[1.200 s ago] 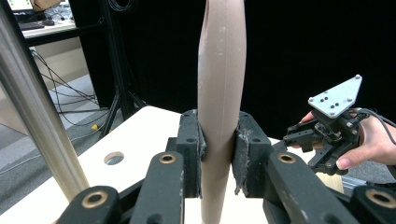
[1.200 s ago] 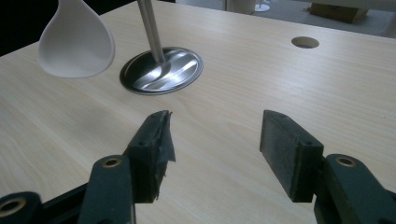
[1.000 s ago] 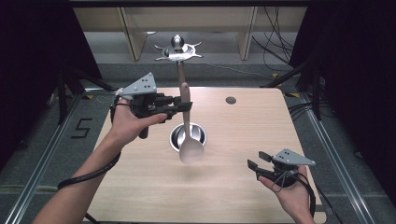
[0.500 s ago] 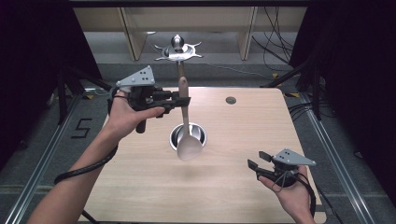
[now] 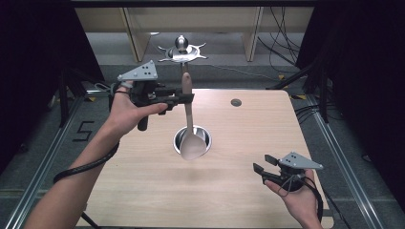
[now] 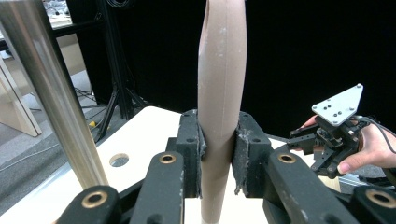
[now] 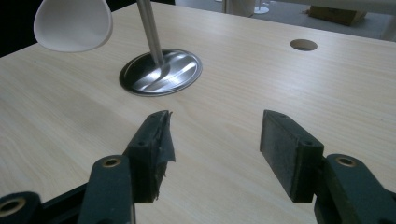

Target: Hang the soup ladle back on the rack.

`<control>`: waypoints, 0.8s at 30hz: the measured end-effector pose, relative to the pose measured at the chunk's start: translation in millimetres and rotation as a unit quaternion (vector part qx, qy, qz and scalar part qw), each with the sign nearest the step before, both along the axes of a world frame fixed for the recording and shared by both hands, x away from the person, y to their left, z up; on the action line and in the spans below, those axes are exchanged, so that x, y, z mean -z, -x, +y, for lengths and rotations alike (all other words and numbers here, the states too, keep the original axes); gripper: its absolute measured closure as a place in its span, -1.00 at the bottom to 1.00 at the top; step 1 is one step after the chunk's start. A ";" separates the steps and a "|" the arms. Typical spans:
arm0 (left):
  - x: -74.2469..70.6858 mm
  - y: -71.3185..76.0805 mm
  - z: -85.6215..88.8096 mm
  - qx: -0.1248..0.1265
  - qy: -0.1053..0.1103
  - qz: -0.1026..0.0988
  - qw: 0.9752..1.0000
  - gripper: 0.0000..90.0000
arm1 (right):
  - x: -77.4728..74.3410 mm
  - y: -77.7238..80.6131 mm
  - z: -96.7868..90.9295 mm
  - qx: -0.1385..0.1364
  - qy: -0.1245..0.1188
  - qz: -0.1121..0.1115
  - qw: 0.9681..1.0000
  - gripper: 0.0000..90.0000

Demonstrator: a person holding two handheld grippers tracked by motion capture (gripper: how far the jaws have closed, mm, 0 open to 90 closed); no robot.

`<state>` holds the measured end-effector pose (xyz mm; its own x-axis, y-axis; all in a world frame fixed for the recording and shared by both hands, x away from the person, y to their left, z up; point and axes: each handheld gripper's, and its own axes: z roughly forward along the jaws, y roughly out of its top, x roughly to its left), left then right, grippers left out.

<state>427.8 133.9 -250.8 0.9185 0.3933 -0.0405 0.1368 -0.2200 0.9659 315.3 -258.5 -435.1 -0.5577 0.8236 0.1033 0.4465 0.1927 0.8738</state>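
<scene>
beige spoon (image 5: pixel 189 114), pale wood-grain table (image 5: pixel 248 143)

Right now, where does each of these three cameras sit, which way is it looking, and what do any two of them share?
High view: above the pale wooden table, looking forward and down; both forearms, left gripper, right gripper.
Left gripper view: rides the left gripper, looking along jaws clamped on the beige spoon handle; far hand visible.
Right gripper view: rides the right gripper, low over the table, jaws apart.
Shared: round steel dish, spoon's bowl.
</scene>
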 end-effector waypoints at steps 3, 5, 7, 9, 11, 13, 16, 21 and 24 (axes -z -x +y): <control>-1.8 -2.4 0.8 0.000 0.003 0.003 1.000 0.64 | 0.0 0.2 0.4 -0.001 -0.002 0.002 1.000 -0.03; -2.6 -4.0 1.2 0.000 0.004 0.004 1.000 0.64 | 1.1 -0.6 1.1 -0.002 -0.009 -0.003 1.000 -0.03; -3.3 -5.0 1.5 0.000 0.003 0.004 1.000 0.64 | -0.1 0.3 0.6 0.001 -0.003 0.004 1.000 -0.04; -4.4 -5.8 1.5 -0.002 0.003 0.004 1.000 0.64 | 0.6 -0.4 1.3 -0.002 -0.008 0.002 1.000 -0.04; -5.7 -6.2 1.4 -0.002 0.002 0.004 1.000 0.64 | 1.1 -0.6 1.8 -0.003 -0.010 0.001 1.000 -0.04; -6.6 -6.5 1.0 -0.002 0.003 0.004 1.000 0.64 | 0.5 -0.4 1.0 -0.004 -0.003 0.004 1.000 -0.04; -7.9 -7.4 1.0 -0.002 0.001 0.005 1.000 0.64 | 1.3 -0.9 1.8 -0.003 -0.010 0.001 1.000 -0.04; -9.2 -10.2 1.5 -0.004 0.002 0.010 1.000 0.64 | 1.2 -0.9 2.0 -0.004 -0.010 0.001 1.000 -0.04; -9.9 -11.9 2.2 -0.004 0.003 0.013 1.000 0.64 | 1.4 -0.9 2.1 -0.004 -0.011 0.003 1.000 -0.04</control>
